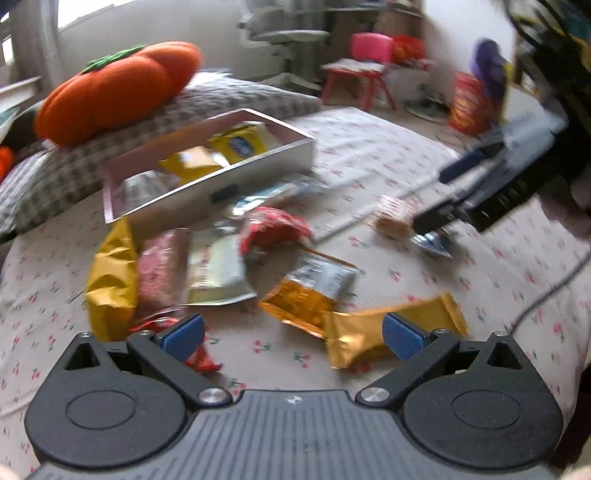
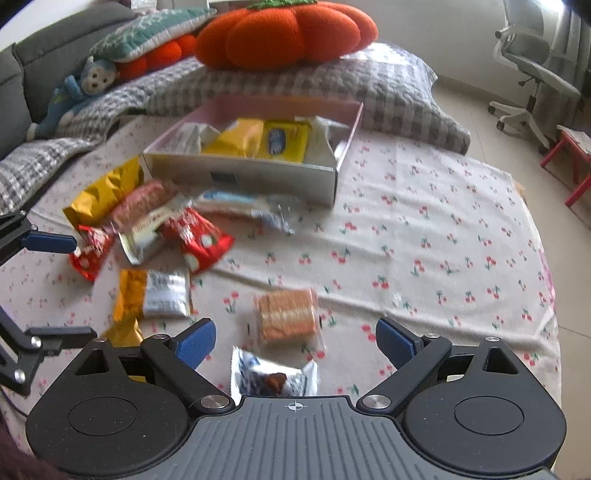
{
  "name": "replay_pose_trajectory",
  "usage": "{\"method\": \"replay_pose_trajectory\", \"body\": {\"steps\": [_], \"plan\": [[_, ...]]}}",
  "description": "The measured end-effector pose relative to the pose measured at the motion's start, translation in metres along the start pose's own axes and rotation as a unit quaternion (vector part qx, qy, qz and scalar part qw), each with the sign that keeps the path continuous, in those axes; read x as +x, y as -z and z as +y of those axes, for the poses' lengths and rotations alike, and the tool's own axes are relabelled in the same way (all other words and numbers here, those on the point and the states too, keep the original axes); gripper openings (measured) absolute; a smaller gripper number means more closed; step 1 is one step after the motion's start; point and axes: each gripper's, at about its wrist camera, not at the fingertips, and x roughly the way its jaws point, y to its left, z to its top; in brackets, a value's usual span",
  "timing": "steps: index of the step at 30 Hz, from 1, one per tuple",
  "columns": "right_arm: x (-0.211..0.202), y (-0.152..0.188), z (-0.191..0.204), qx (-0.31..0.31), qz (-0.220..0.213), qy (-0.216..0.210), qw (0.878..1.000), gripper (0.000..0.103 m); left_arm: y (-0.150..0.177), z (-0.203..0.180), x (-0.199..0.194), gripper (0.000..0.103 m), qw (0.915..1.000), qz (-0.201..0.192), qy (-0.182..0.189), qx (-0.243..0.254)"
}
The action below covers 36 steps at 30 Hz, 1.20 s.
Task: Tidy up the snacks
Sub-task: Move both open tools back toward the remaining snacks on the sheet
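Note:
A white box [image 2: 258, 173] with yellow packets [image 2: 258, 142] inside sits on a cherry-print sheet [image 2: 424, 229]. Loose snacks lie in front of it: red packets [image 2: 201, 240], a gold bag [image 2: 103, 195] and an orange packet with a silver label [image 2: 155, 291]. My right gripper [image 2: 295, 343] is open over a cracker pack [image 2: 286, 314] and a silver packet [image 2: 273, 378], touching neither. My left gripper [image 1: 293, 338] is open above the sheet. A gold packet [image 1: 369, 332] lies by its right pad and a red packet [image 1: 199, 358] by its left. In the left wrist view the right gripper [image 1: 448, 195] hangs beside the cracker pack [image 1: 393, 216].
An orange pumpkin cushion [image 2: 288, 33] rests on a grey checked pillow [image 2: 388, 92] behind the box. A blue plush toy [image 2: 77, 96] lies at the back left. An office chair [image 2: 532, 74] and a red child's chair [image 1: 365, 66] stand on the floor beyond the sheet's edge.

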Motion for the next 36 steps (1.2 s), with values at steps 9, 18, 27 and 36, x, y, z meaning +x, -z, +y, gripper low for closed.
{"method": "replay_pose_trajectory", "body": {"steps": [9,18,27,36], "plan": [[0.006,0.012,-0.001,-0.007,0.027,-0.006,1.000,0.095,0.000,-0.041,0.006,0.102,0.9923,0.015,0.044,0.114],[0.011,0.021,-0.005,-0.015,0.049,-0.004,0.999,0.095,-0.008,-0.067,0.023,0.095,0.9808,0.030,0.076,0.177],[0.015,0.029,-0.018,-0.006,0.059,0.000,0.998,0.095,-0.018,-0.066,0.036,0.085,0.9794,0.078,0.113,0.149],[0.016,0.030,-0.022,-0.007,0.062,-0.002,0.998,0.095,-0.016,-0.039,0.032,0.061,0.9874,0.100,0.098,0.075]]}}
